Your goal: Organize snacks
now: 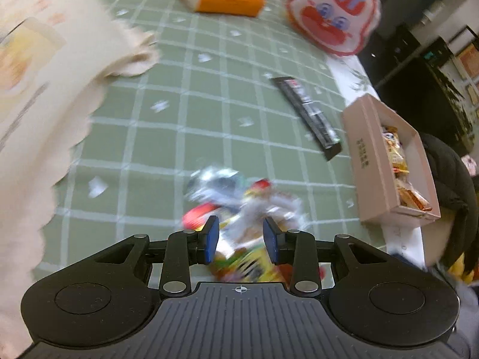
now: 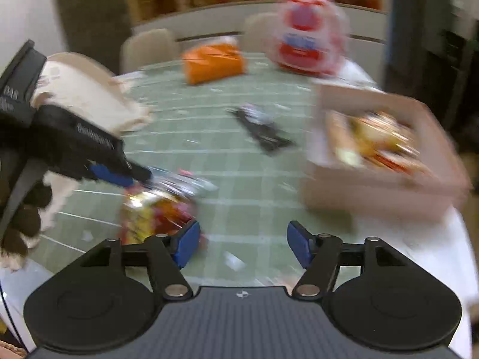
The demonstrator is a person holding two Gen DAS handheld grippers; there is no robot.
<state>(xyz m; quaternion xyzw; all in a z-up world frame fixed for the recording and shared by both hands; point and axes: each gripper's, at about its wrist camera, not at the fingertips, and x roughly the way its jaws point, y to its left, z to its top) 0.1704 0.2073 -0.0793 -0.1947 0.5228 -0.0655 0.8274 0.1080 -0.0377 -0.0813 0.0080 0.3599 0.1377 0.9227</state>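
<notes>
Several packets already sit in the cardboard box (image 1: 371,161), while a loose snack pile (image 1: 239,209) and a black bar (image 1: 308,110) wait on the table (image 1: 167,125). The right gripper (image 2: 242,243) is spread and empty; the left gripper (image 1: 241,234) straddles the pile (too blurred to tell if it's grasping).

Your left gripper (image 1: 241,239) has a matte black body with a ribbed, dark grey centre plate that bears a small white crosshair mark at twelve o'clock on its edge. A round black disc sits at each lower corner, at about eight and four o'clock. Black link arms run up from silver round pivot pins to two blue rubber-like fingertips (image 1: 211,237). Your right gripper (image 2: 242,246) is built the same way: black housing, ribbed grey plate with a crosshair, silver pins, blue pads (image 2: 187,246). In the right wrist view, at nine o'clock, the left gripper's black side shows white lettering, too blurred to read.
</notes>
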